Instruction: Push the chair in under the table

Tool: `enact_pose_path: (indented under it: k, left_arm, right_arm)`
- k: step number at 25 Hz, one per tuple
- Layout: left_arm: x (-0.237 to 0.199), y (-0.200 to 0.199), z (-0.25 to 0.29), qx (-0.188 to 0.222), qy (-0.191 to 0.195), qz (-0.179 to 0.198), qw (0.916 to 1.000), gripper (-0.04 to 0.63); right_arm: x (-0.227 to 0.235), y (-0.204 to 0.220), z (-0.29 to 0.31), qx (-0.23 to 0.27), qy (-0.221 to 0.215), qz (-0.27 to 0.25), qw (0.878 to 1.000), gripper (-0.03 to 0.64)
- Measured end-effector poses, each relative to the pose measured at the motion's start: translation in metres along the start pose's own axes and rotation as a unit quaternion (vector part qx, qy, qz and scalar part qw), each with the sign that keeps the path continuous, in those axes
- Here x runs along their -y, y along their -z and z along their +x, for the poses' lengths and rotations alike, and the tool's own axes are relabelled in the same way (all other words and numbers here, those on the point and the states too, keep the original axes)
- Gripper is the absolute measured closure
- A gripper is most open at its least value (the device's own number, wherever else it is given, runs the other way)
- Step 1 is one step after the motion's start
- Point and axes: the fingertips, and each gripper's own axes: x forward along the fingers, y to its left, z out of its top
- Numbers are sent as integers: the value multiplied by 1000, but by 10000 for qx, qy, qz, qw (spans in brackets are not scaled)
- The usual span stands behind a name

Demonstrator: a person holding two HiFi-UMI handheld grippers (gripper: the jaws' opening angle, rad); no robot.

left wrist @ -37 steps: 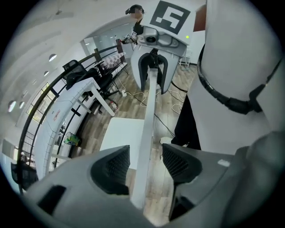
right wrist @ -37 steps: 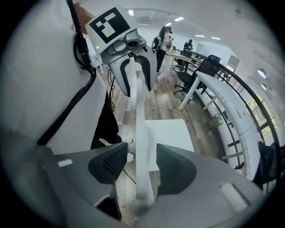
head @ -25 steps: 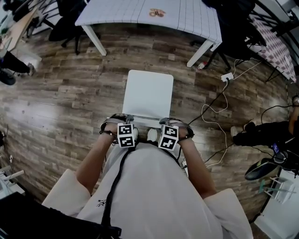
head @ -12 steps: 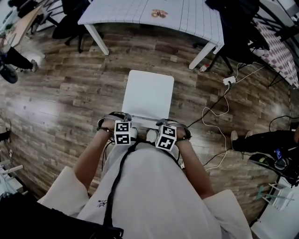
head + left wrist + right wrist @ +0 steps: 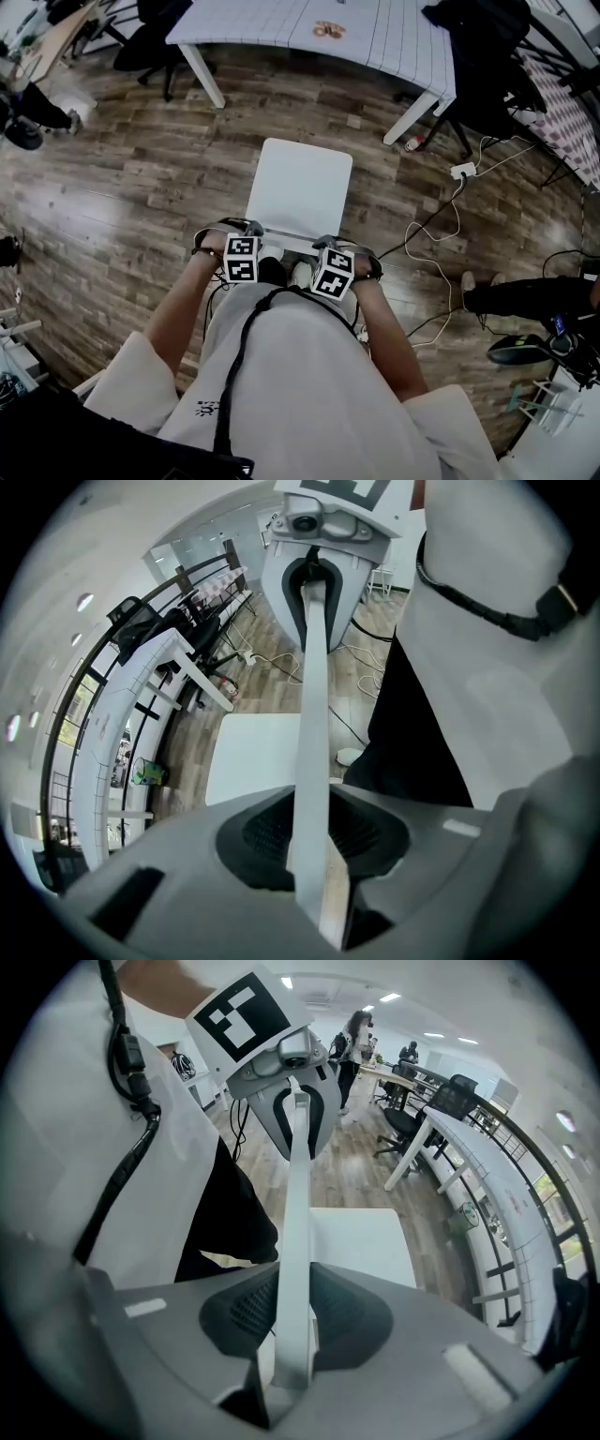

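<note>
Far left in the head view there's a black office chair (image 5: 155,42) parked on the brown wood-plank floor (image 5: 122,197), which is grainy with a bit of glare on it.

Next over is your left gripper (image 5: 246,242). It has a matte grey shell with the marker cube on top, and it points steeply down. It's clamped on the thin flat white backrest (image 5: 291,242) of the chair. In the left gripper view that backrest runs as a narrow smooth strip straight up between the jaws, with the dark ribbed pads (image 5: 267,832) squeezed onto both of its faces.

The white chair with the smooth square seat (image 5: 302,187) and rounded corners sits on the floor right in front of you. It's well apart from the white table with the grid-lined top (image 5: 281,23) and roughly lined up between the table's two slanted white legs. It's not under the table yet.

Your right gripper (image 5: 333,255) is doing the same thing just beside the left one. In the right gripper view its textured pads (image 5: 246,1312) are closed tight on the backrest's edge, one on each side.

Further right a small white power strip (image 5: 463,171) lies on the planks.
</note>
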Motion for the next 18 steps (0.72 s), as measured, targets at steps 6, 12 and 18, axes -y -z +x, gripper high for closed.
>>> enact_pose_path:
  k: [6,12,18]
  left_arm:
    - [-15,0,0,102,30,-22,9999,503]
    - [-29,1,0,168,131,16,9998,503]
    - [-44,3,1,250,249,53,9994,505]
  right_arm:
    - [15,-1,1,-68,-29,-7,10000,532]
    - [28,-3,1,-111,-80,35,9999,531]
    - [43,-4,5,-163,-104,107,9998,529]
